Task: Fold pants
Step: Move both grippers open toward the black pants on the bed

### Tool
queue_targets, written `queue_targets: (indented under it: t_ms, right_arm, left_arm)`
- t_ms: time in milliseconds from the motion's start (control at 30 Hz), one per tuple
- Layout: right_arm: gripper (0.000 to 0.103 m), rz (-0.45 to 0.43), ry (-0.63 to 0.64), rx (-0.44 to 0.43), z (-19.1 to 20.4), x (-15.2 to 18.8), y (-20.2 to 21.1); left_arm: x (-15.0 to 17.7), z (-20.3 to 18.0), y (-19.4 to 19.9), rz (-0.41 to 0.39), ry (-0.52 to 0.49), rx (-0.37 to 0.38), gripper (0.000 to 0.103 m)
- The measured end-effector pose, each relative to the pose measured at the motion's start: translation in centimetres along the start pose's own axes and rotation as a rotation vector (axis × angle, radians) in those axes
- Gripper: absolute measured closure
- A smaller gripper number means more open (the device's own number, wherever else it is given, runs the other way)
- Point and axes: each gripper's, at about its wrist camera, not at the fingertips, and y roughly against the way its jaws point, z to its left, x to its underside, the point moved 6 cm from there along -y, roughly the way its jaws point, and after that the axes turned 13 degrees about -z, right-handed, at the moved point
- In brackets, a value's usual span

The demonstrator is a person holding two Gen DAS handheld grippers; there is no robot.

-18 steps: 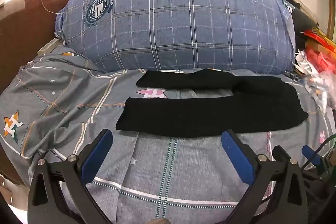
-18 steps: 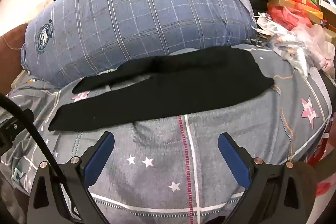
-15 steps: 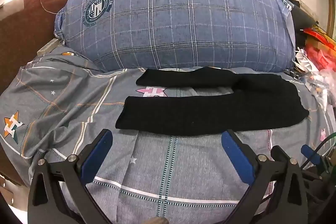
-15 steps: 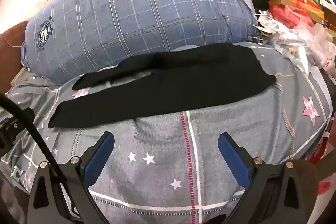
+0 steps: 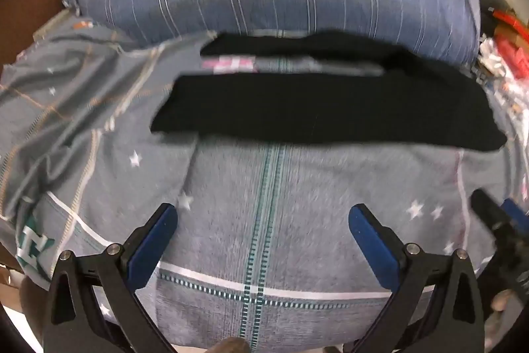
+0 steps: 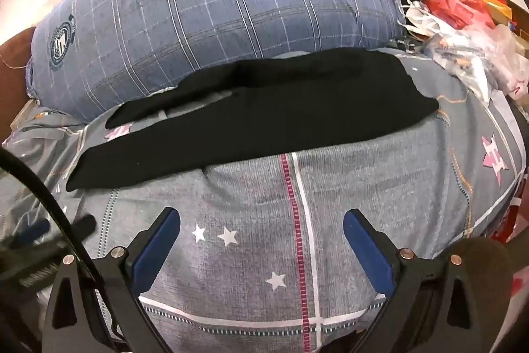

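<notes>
Since the earlier frames both grippers have come in closer over the bed, so the black pants (image 5: 330, 108) fill more of the left view, which is now blurred. The pants lie flat on the grey star-print sheet (image 6: 264, 214), waist to the right, two legs running left, just in front of the blue checked pillow (image 6: 215, 5). The left gripper (image 5: 263, 222) and right gripper (image 6: 261, 225) both have their jaws wide apart, nothing between them, short of the pants.

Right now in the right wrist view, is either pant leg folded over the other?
No. The black pants lie flat on the grey bedsheet with both legs spread apart toward the left, a strip of sheet showing between them.
</notes>
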Motion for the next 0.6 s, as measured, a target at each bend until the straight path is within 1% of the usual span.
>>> queue_targets:
  t_ms: [67,267,400,600]
  right_arm:
    - [0.002,0.008,-0.002,0.000,-0.1,0.3,-0.2]
    - [0.002,0.022,-0.007,-0.005,0.1,0.6,-0.5]
    - [0.002,0.023,0.001,-0.008,0.4,0.6,-0.5]
    - [0.002,0.022,0.001,-0.006,0.7,0.7,-0.5]
  left_arm:
    - [0.9,0.2,-1.0,0.028,-0.001,-0.006,0.000]
    - [2.8,0.6,-2.6,0.069,-0.026,-0.028,0.000]
    - [3.1,1.1,-2.6,0.065,0.004,-0.005,0.000]
    - [3.4,1.0,-2.6,0.053,0.000,0.008,0.000]
